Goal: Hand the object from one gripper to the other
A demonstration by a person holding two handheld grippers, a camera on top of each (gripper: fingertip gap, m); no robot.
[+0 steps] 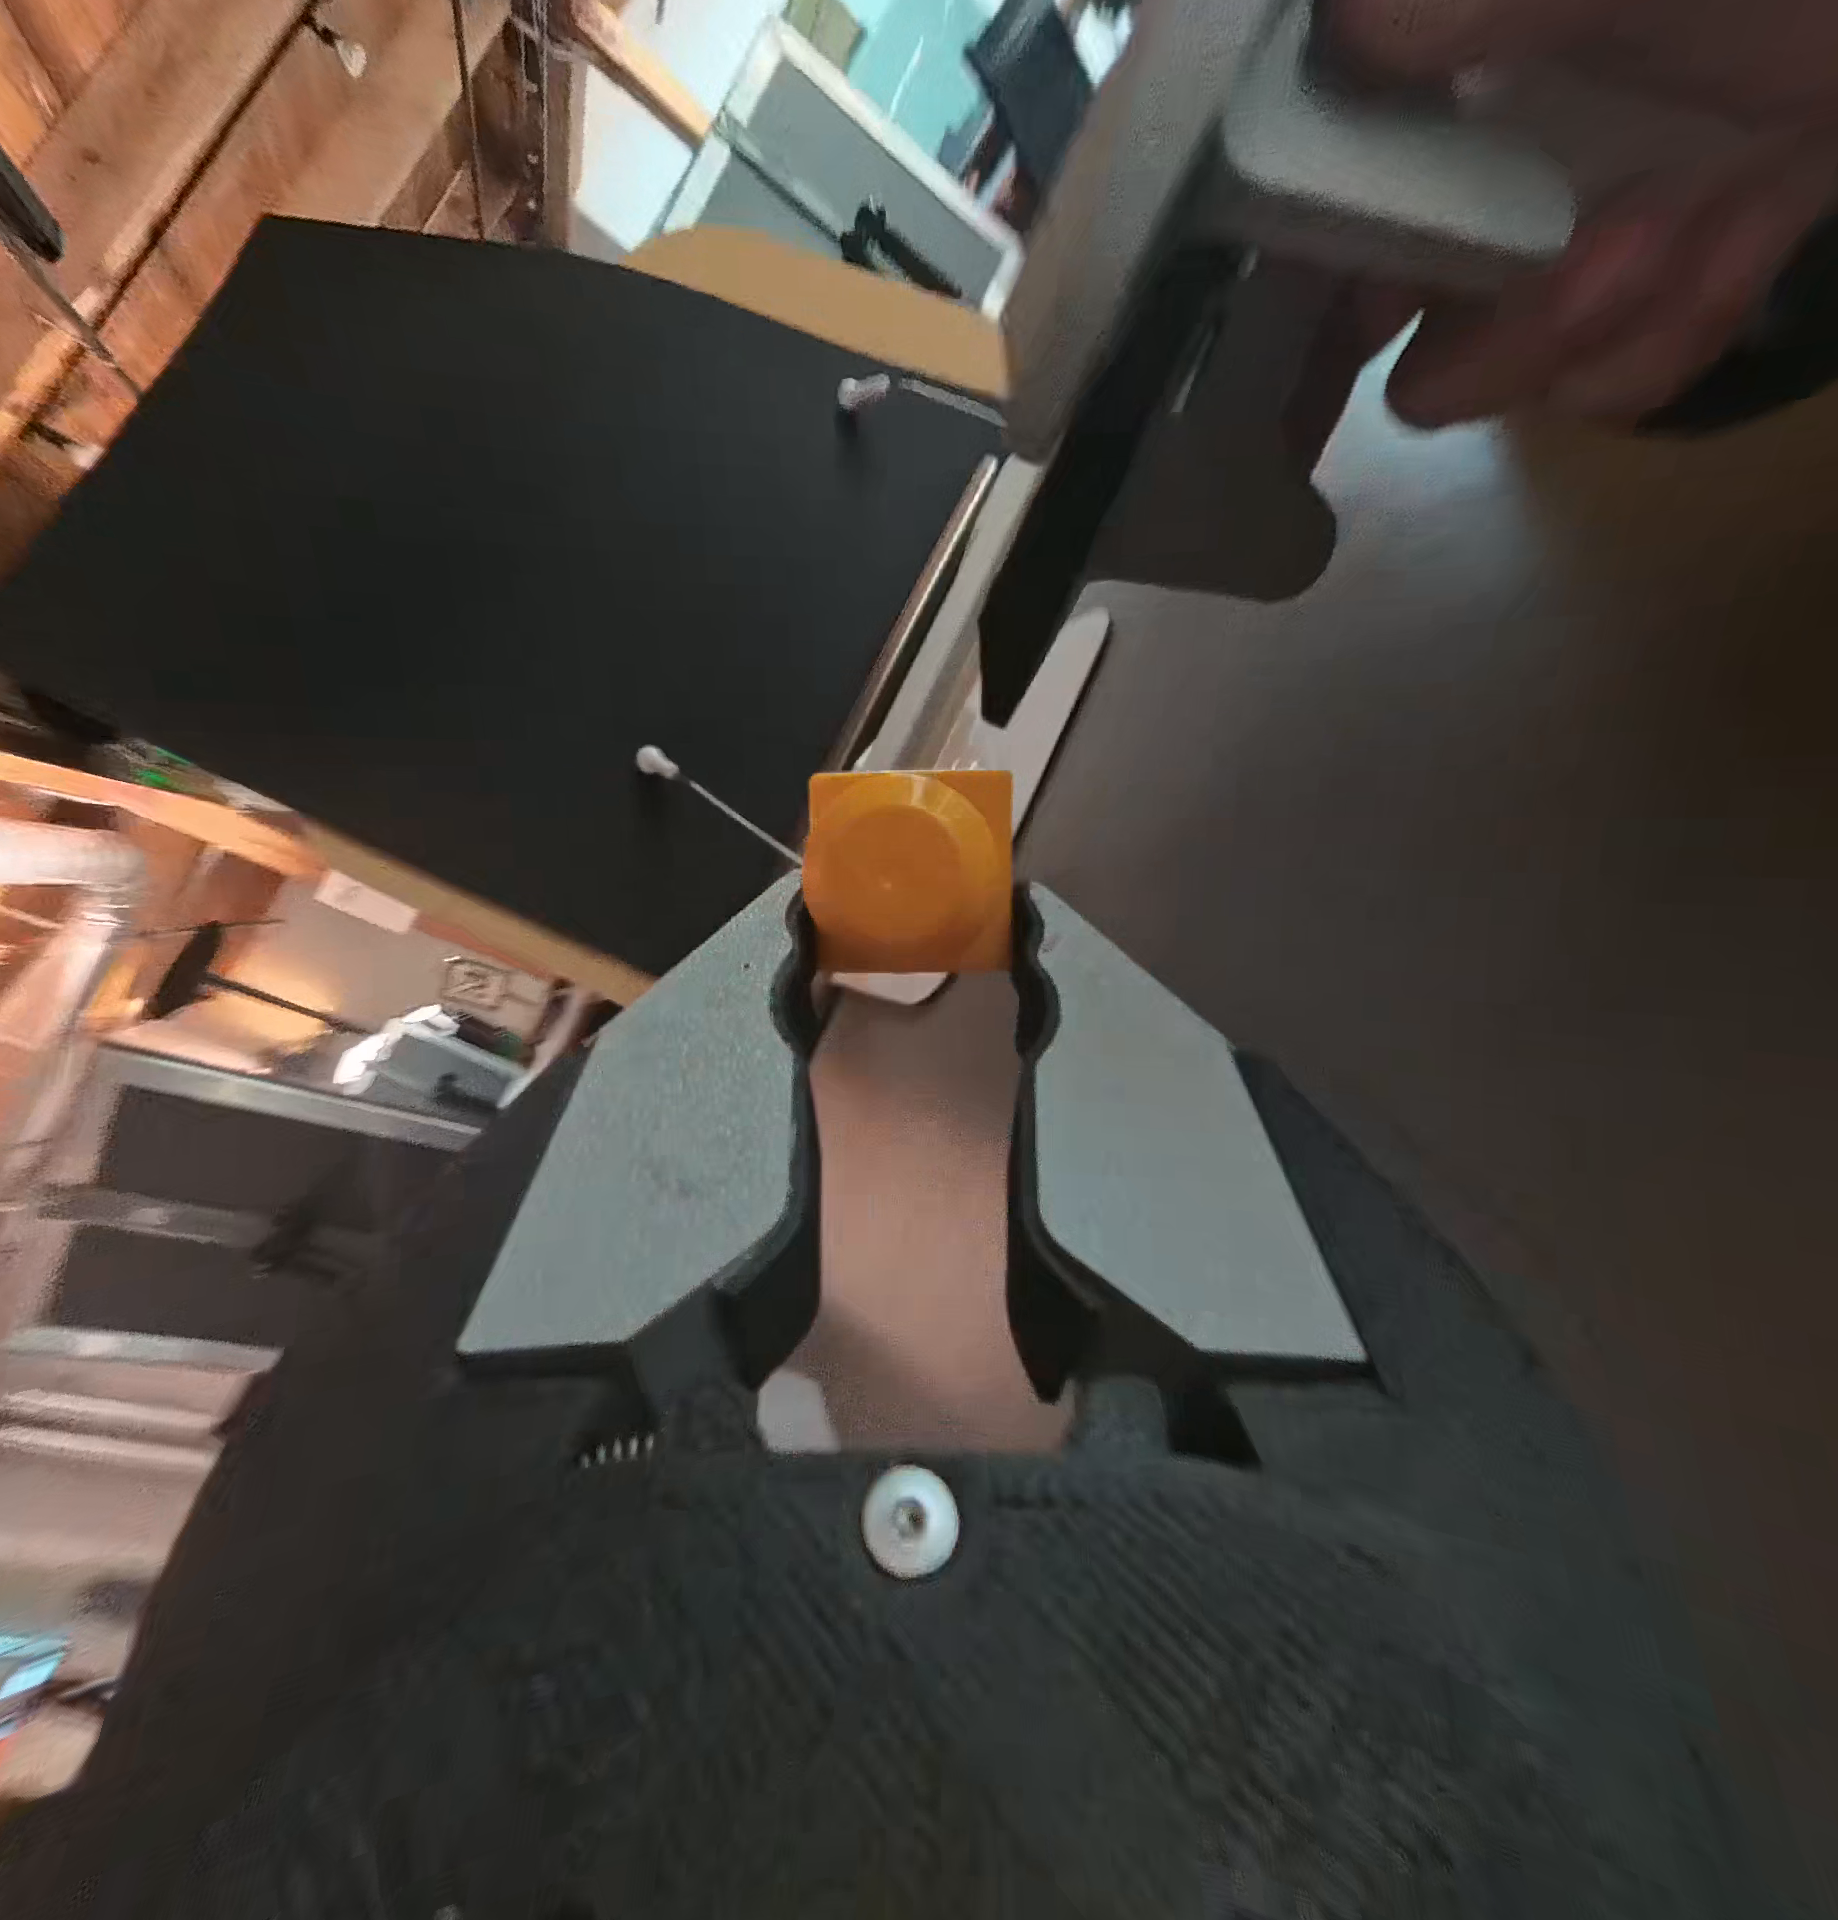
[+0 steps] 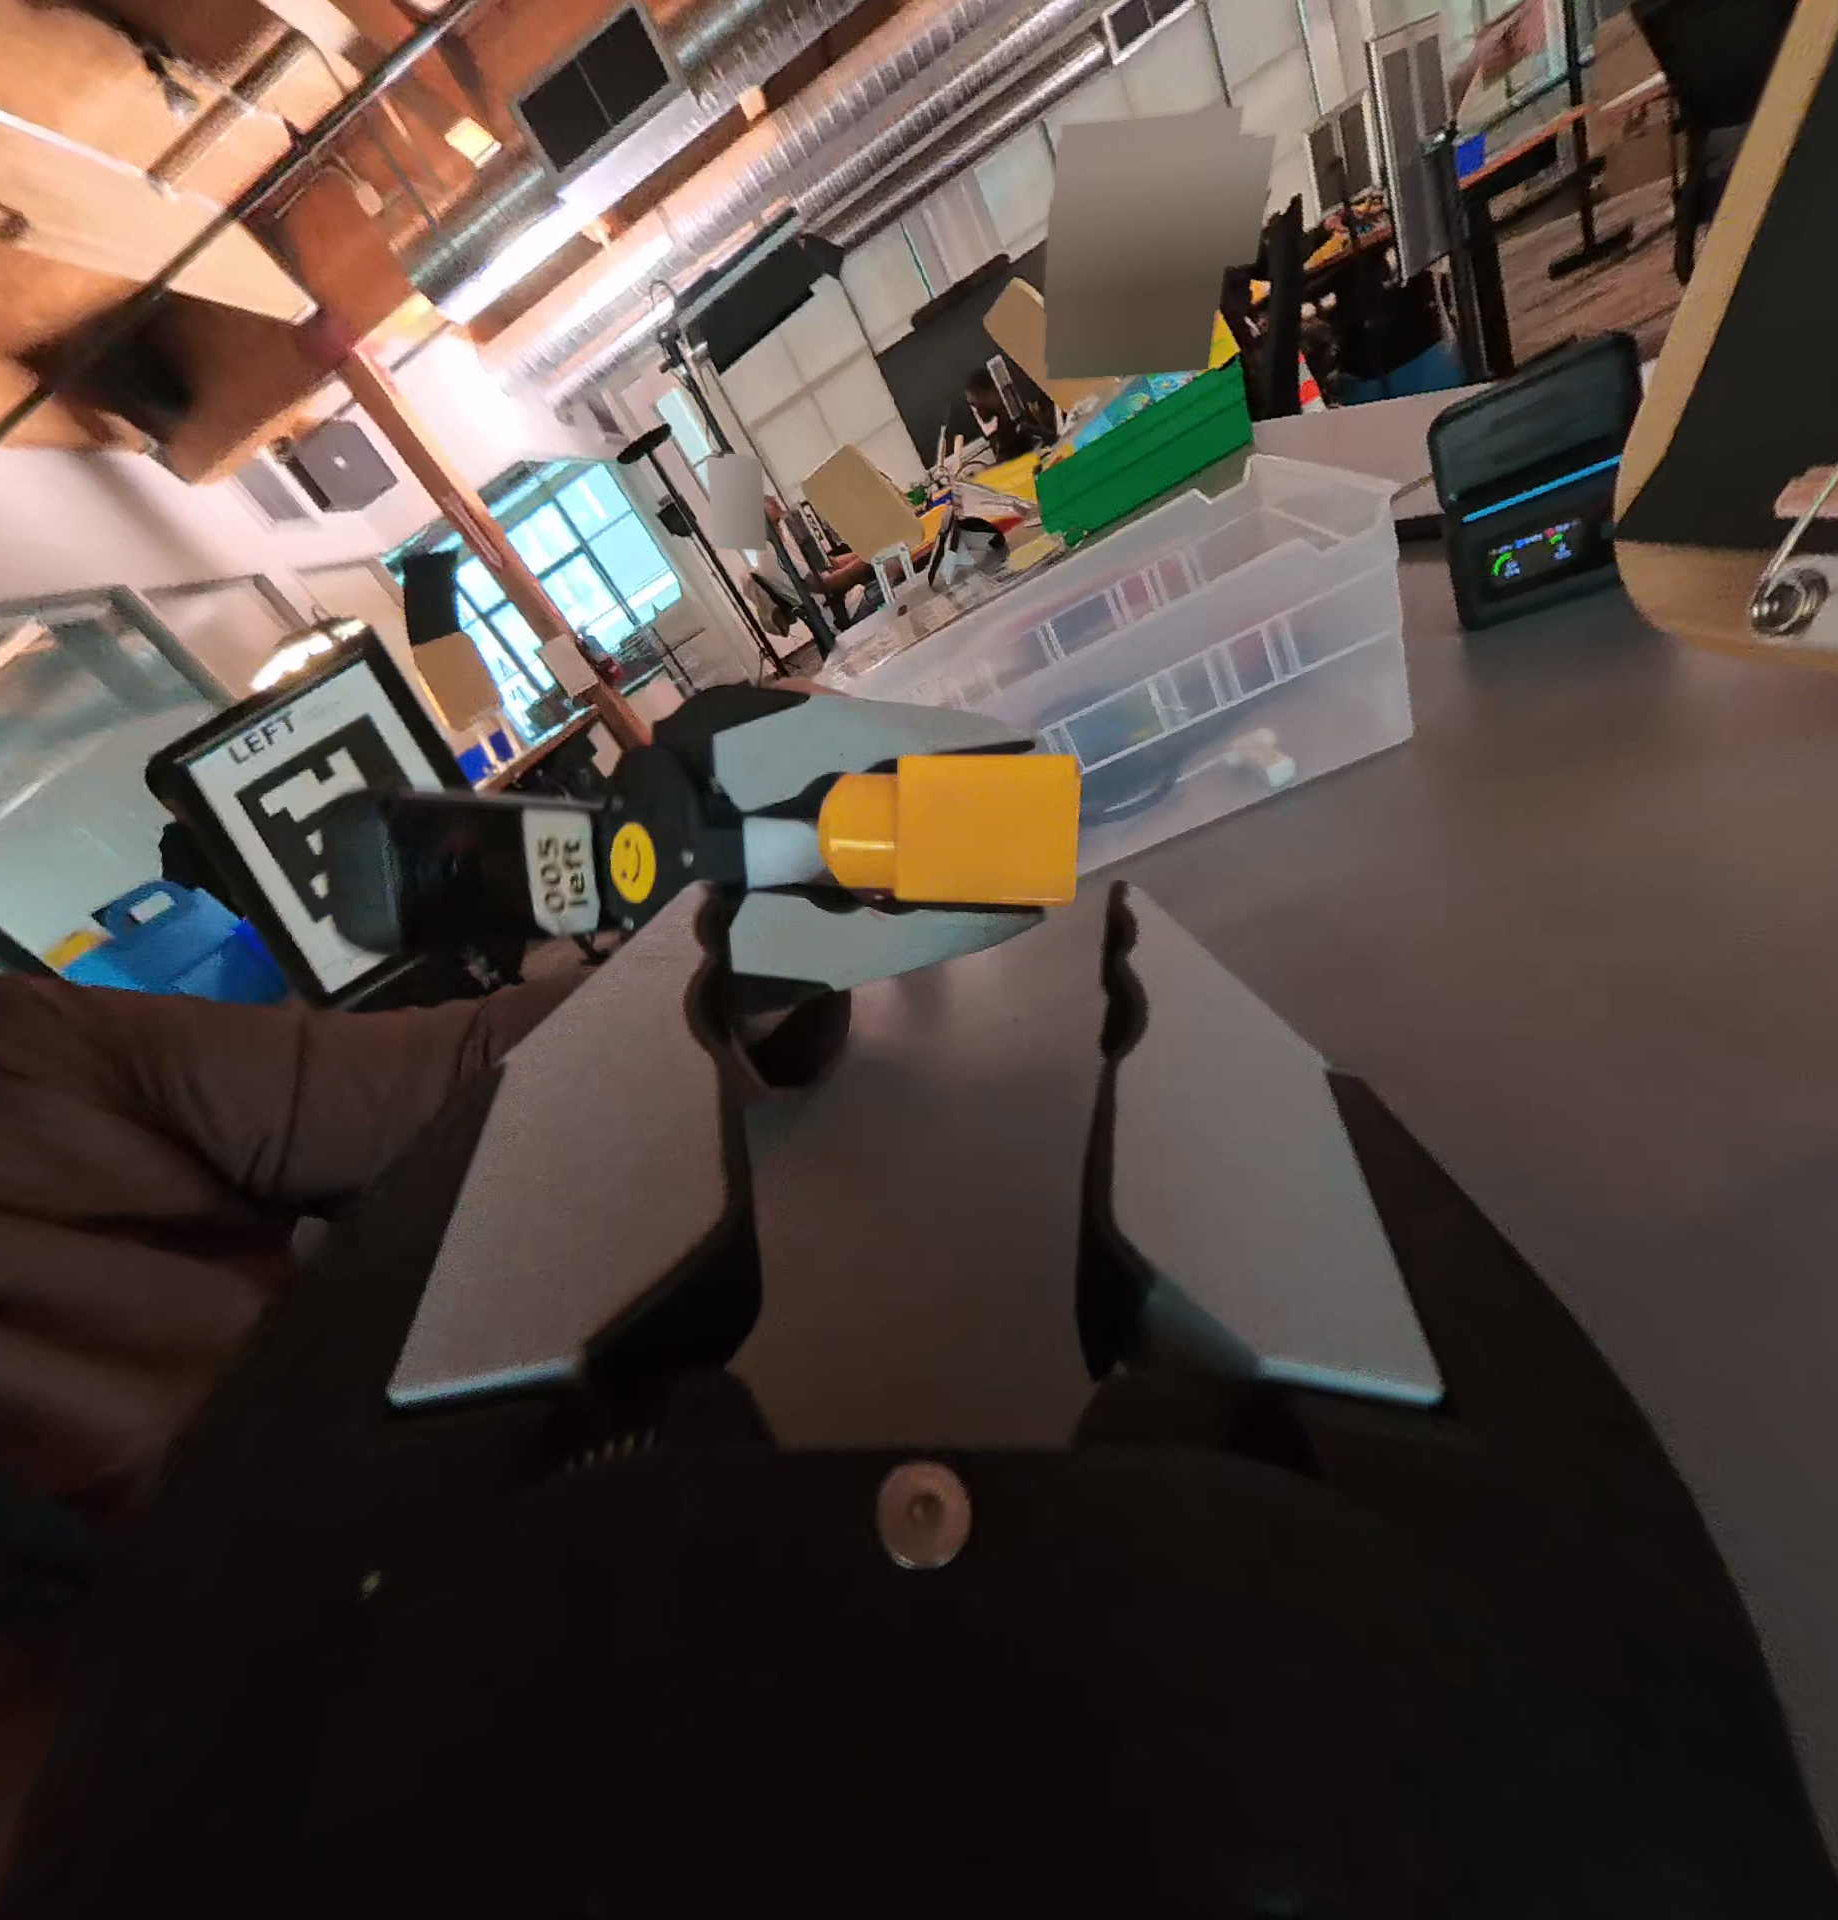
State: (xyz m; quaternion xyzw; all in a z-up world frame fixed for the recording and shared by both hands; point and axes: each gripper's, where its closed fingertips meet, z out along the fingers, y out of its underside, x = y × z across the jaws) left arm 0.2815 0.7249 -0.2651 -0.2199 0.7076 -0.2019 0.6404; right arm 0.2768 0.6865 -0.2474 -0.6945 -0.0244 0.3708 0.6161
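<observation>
The left gripper clamped the yellow block in mid-air above the table. The right gripper gaped empty just beside it; it should straddle the block's free end squarely and close firmly before the left lets go.

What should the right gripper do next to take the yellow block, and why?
Probably ease the right gripper forward until its fingers straddle the block's free end, then close. The left gripper is shut on the yellow block, the right one is open, and its fingertips sit just short of the block.
</observation>
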